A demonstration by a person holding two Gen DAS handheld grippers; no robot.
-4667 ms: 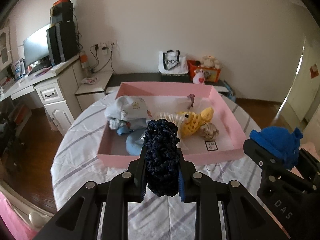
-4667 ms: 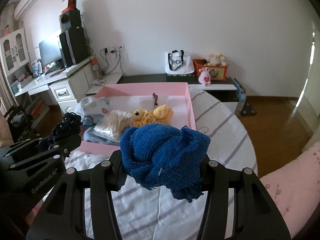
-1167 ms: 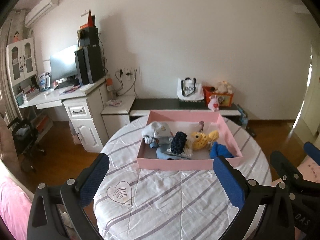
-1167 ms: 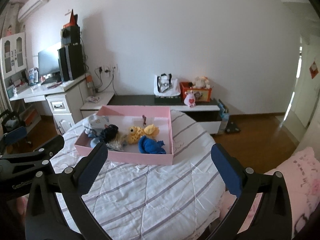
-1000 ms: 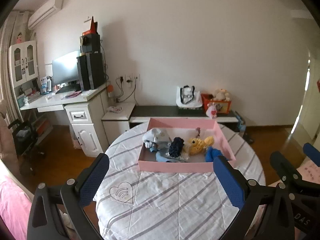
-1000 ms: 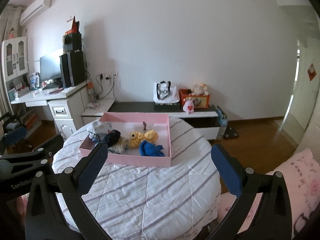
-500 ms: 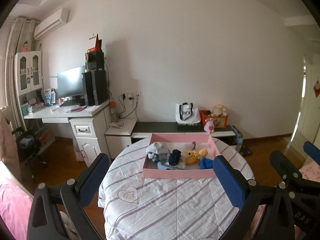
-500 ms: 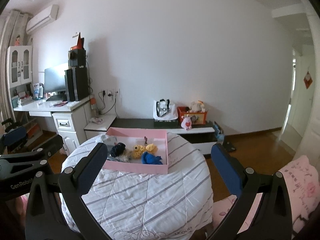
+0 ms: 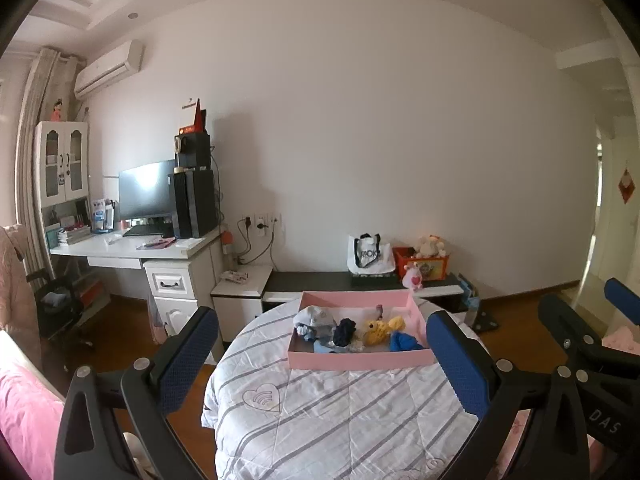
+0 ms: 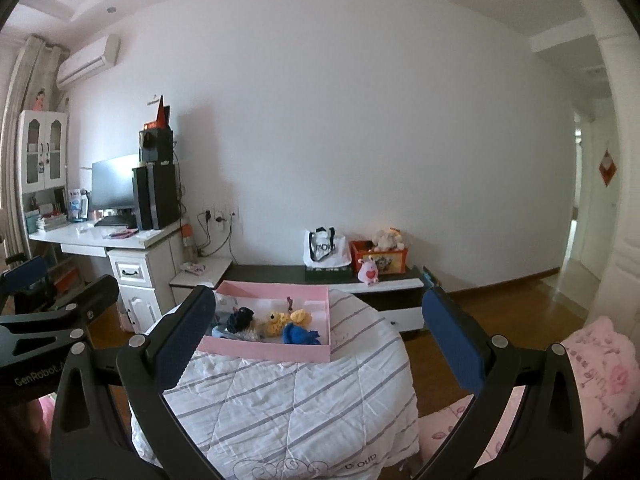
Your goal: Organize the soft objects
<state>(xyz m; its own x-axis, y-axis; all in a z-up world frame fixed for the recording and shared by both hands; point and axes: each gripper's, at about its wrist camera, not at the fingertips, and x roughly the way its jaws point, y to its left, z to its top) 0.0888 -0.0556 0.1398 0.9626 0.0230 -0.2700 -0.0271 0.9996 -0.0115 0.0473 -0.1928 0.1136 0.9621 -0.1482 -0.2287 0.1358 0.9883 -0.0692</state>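
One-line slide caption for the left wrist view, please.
Open left gripper held back from the table; soft toys lie in the pink tray.

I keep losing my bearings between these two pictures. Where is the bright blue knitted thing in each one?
Left wrist view: the bright blue knitted thing lies in the pink box's near right corner, right of centre in the picture.
Right wrist view: the same piece lies by the box's near right wall, just left of centre.
Shared landmark: the yellow knitted toy sits just beside it, to its left.
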